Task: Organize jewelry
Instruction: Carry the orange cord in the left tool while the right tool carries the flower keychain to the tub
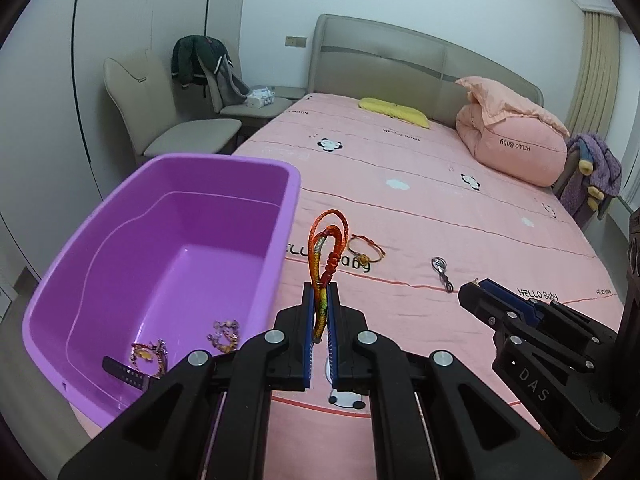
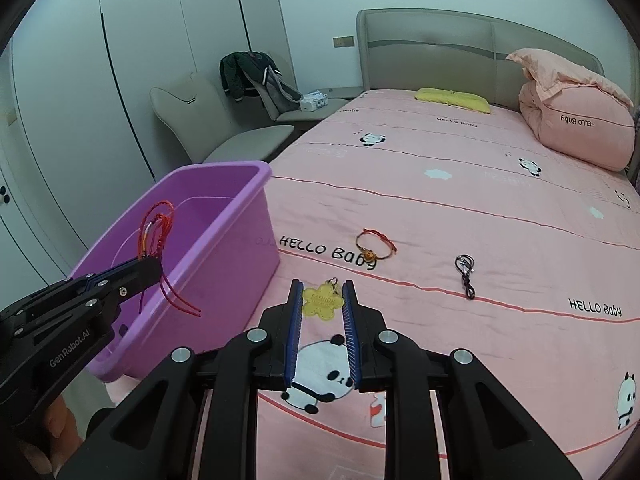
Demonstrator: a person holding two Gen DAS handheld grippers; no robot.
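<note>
Ahead of the left gripper (image 1: 320, 292), its fingers (image 1: 307, 320) clamped on a red cord bracelet (image 1: 328, 248), the bed (image 1: 440, 200) lies open and flat. To their left the purple tub (image 1: 160, 248) stands with its rim just beside them; its mouth is wide open, and only a few trinkets (image 1: 224, 334) lie on its near floor. Beyond the right gripper (image 2: 320, 300), which pinches a yellow flower tag (image 2: 323, 302), a bracelet (image 2: 374, 246) and a dark key clip (image 2: 466, 274) lie on the sheet, well apart, with bare sheet between. The rolled quilt (image 2: 576, 120) and headboard (image 2: 460, 40) block the far end.
</note>
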